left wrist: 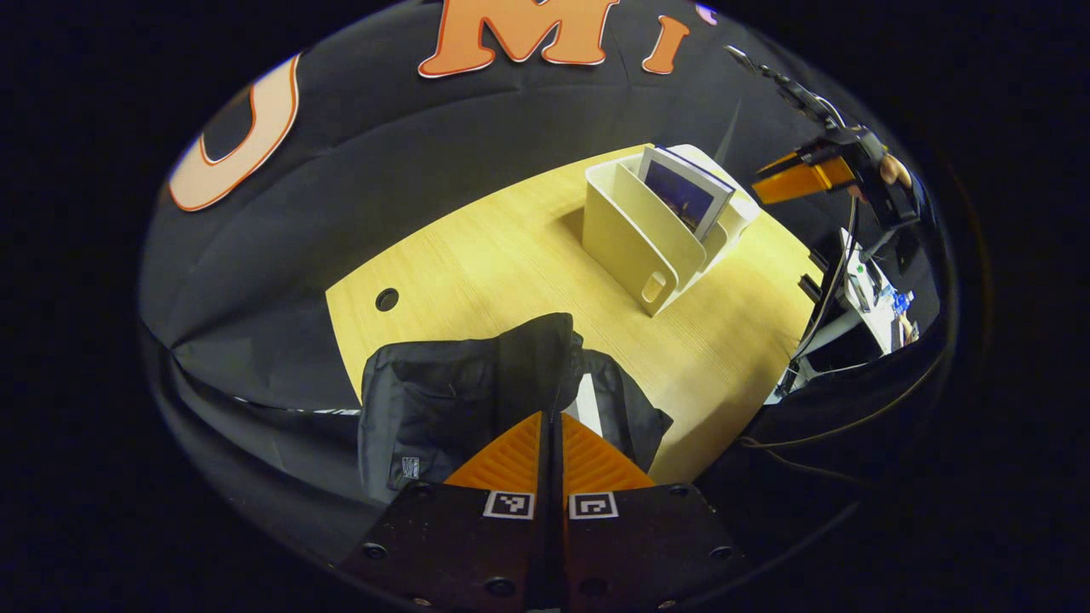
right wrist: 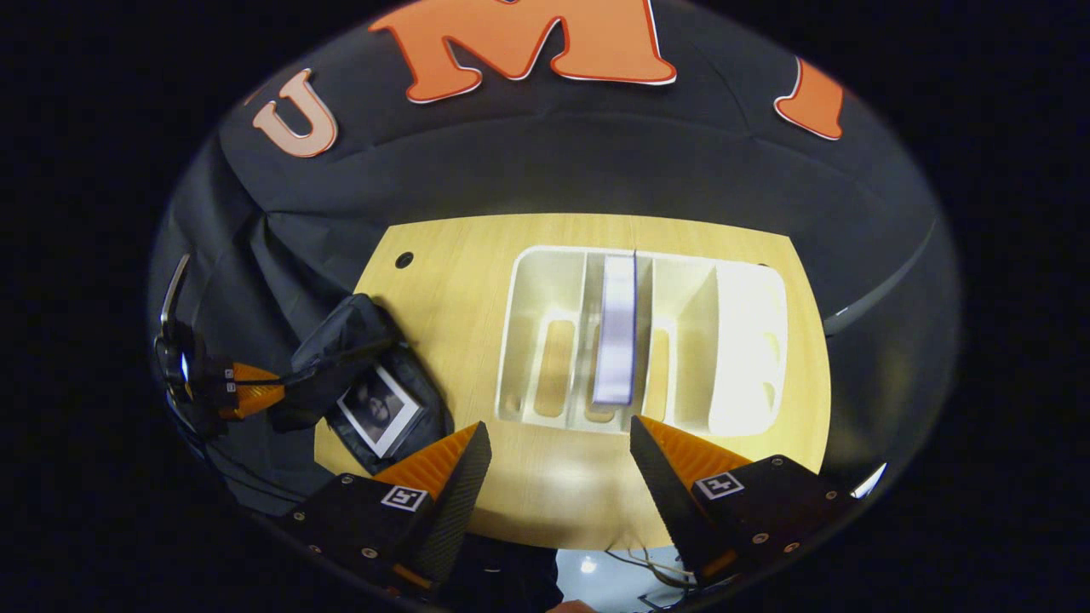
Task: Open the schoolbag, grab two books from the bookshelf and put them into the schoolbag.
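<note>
While gripping: left gripper (left wrist: 552, 426) jaws are clamping the schoolbag (left wrist: 460, 400) flap.
Right gripper (right wrist: 558, 455): jaws are standing apart near the bookshelf (right wrist: 732, 340).

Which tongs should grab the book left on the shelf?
Probably the right tongs: open, right above the book in the bookshelf. The left tongs pinch the schoolbag flap.

From the left tool (left wrist: 551, 426) we are looking low across the schoolbag (left wrist: 460, 392); from the right — steeply down on the bookshelf (right wrist: 545, 272) — both sharing the counter (left wrist: 511, 255).
</note>
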